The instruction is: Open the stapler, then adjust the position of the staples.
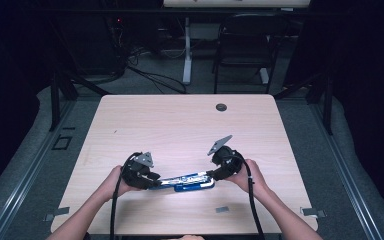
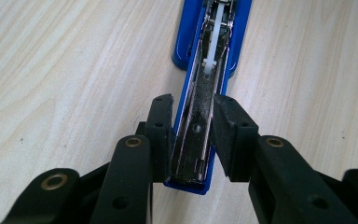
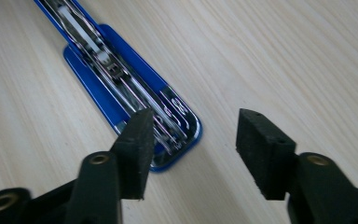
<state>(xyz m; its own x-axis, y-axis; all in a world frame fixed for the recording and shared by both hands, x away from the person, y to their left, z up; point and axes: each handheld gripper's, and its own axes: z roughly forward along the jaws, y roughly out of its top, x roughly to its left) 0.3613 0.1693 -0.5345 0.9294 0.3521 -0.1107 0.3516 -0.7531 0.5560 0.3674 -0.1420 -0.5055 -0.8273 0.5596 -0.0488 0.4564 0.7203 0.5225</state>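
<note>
Near the front edge of the pale wooden surface (image 1: 180, 120) lies an opened blue stapler (image 1: 187, 181), stretched flat between the two hands. Left tongs (image 2: 193, 140): narrow, both pads pressed against the sides of the stapler's metal magazine arm at its end, blue base visible beneath. Right tongs (image 3: 191, 149): wide, holding nothing; one jaw hovers over the rounded end of the stapler, the other over bare wood. Surroundings noted: a dark round grommet (image 1: 221, 107) near the far edge and a small grey tag (image 1: 222, 209) near the front edge, both well apart from the stapler. Beyond the surface stands a black chair (image 1: 247, 42).
</note>
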